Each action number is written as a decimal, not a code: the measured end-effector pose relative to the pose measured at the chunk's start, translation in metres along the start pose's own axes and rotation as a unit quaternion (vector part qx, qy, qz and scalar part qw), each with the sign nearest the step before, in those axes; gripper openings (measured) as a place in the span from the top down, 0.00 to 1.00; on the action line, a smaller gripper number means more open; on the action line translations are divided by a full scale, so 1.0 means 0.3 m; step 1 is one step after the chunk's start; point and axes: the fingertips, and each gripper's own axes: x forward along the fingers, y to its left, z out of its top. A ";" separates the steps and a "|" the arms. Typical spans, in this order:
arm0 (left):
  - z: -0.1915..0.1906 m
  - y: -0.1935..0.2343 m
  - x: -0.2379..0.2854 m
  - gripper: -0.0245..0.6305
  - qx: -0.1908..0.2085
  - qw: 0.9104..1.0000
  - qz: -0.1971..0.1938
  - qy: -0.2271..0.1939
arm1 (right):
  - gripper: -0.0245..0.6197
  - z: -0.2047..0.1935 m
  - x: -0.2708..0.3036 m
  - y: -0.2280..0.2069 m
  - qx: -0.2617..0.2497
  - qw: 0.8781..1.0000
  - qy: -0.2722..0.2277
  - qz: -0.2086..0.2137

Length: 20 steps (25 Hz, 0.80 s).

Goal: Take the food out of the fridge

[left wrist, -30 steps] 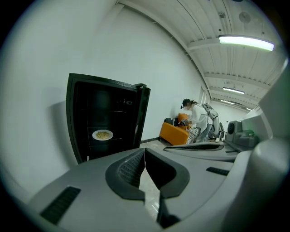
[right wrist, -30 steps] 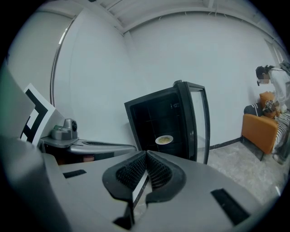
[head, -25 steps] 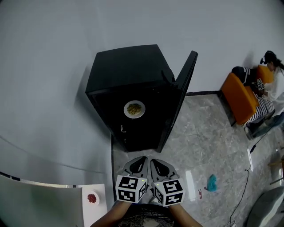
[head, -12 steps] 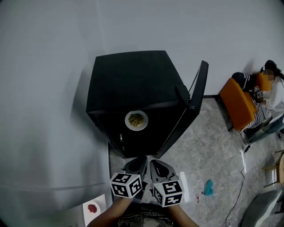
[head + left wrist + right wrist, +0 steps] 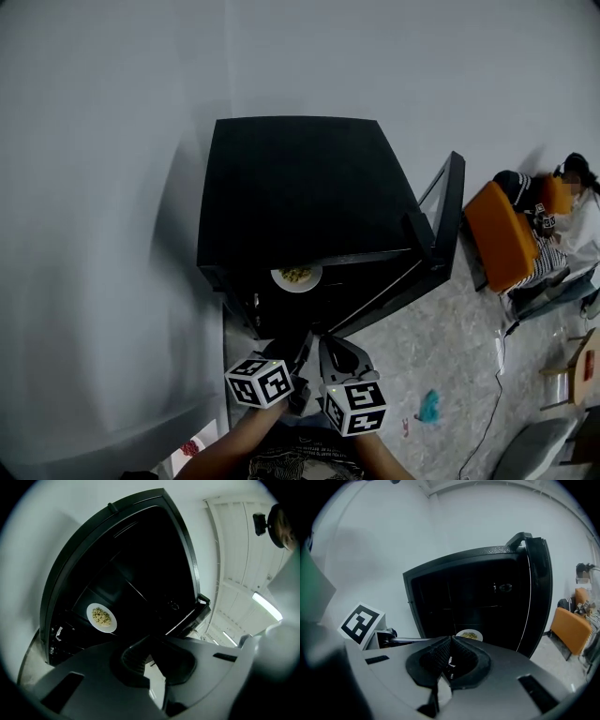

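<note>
Plate of food (image 5: 296,276) half hidden under fridge (image 5: 300,187) top, door (image 5: 442,225) open

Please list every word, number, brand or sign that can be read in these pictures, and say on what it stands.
No readable word, number or brand in any view.
Cubes on the left gripper and right gripper: black-and-white square markers, patterns only, no text.
Small white patch inside the fridge, lower left: too small to read.

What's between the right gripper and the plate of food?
Nothing blocks it. The right gripper view shows only bare fridge interior between the right gripper and the plate, with the door open to the side.
</note>
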 end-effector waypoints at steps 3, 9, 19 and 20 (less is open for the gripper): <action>0.004 0.031 0.048 0.94 -0.042 0.999 -0.017 -0.006 | 0.93 0.015 0.033 -0.027 -0.011 1.000 0.006 -0.002; 0.003 0.108 0.116 0.94 -0.104 0.994 -0.015 -0.033 | 0.93 0.039 0.093 -0.062 -0.035 0.999 0.014 0.025; 0.023 0.232 0.234 0.94 -0.183 0.974 0.000 -0.133 | 0.93 0.084 0.189 -0.142 -0.102 0.989 0.026 0.099; 0.021 0.246 0.239 0.94 -0.187 0.972 0.004 -0.140 | 0.93 0.087 0.196 -0.146 -0.107 0.988 0.028 0.106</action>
